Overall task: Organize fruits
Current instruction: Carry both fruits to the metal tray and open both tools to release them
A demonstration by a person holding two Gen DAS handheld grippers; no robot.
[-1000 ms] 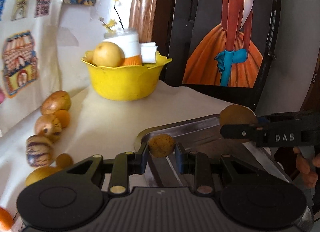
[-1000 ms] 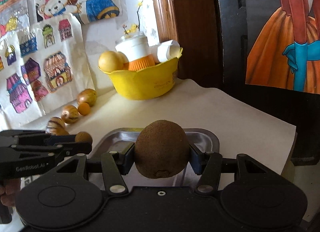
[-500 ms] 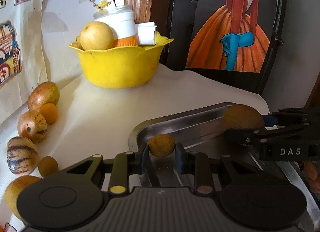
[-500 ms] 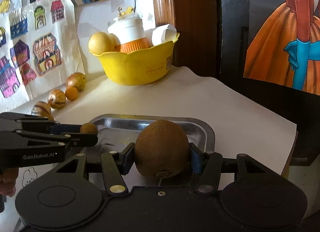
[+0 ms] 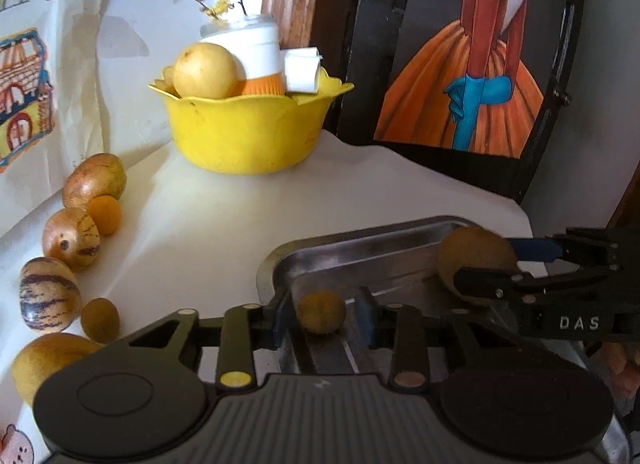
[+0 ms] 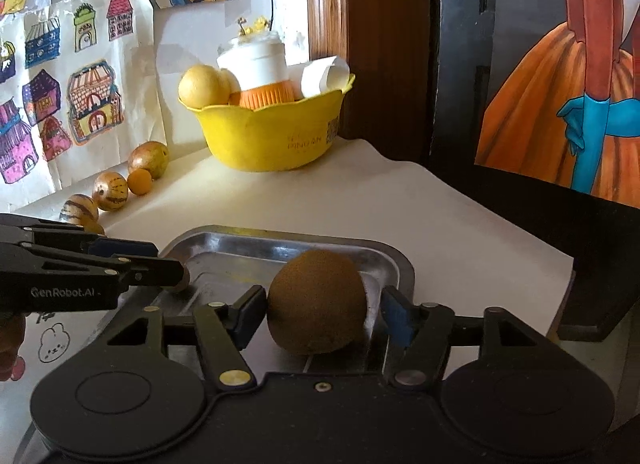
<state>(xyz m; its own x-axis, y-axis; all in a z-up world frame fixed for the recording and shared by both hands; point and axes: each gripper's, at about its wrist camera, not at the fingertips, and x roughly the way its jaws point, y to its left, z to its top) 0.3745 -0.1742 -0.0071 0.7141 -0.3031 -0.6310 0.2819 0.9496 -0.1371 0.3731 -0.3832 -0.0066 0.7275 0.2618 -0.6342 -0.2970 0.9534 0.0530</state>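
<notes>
Released since a moment ago: both pairs of jaws now parted; metal tray point(image 6: 394, 264) on the table; kiwi point(image 6: 317, 301) resting inside, loose in open right gripper point(image 6: 320, 314); small brown fruit point(image 5: 321, 311) likewise, within open left gripper point(image 5: 322, 318).

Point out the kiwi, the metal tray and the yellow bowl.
kiwi point(image 6: 317, 301): right wrist view, middle of its fuzzy skin.
metal tray point(image 6: 394, 264): right wrist view, far right rim corner.
yellow bowl point(image 5: 244, 132): left wrist view, front wall.
</notes>
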